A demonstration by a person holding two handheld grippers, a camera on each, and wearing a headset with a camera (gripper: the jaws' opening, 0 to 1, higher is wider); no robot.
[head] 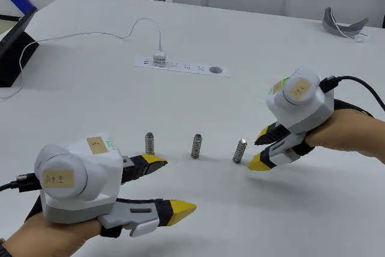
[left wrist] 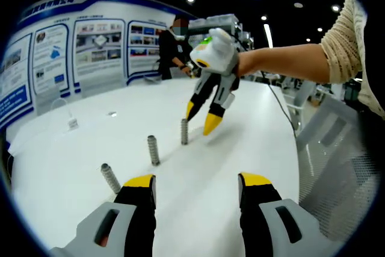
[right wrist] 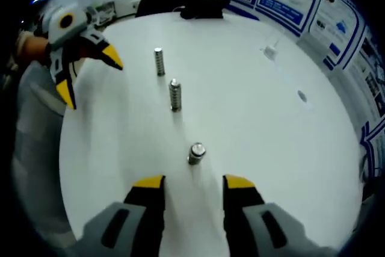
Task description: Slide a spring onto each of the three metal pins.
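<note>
While both tools hang low over the white table (head: 90, 88), we see three springs standing upright on it in a row between them. The left spring (head: 150, 143), the middle spring (head: 196, 146) and the right spring (head: 240, 150) are set apart from one another. Each appears to sit around a pin. In the right gripper view a round metal pin top (right wrist: 197, 148) shows at the upper end of the nearest spring.

We find the left tool (head: 171, 185) at the lower left of the head view, gripped in a hand. Its jaws are spread wide with nothing between them. Its upper yellow tip is near the left spring but apart from it.

At the right, the right tool (head: 258, 150) has its jaws parted less widely, and they are empty too. Its yellow tips lie just beside the right spring. We cannot tell whether they touch it. From the left gripper view, those tips point down at the table next to the farthest spring.

Farther back on the table lies a white power strip (head: 180, 64) with a plug (head: 159, 58) in it and a thin cable (head: 90, 35) running off to the left. A dark screen (head: 13, 43) stands at the table's left edge.
</note>
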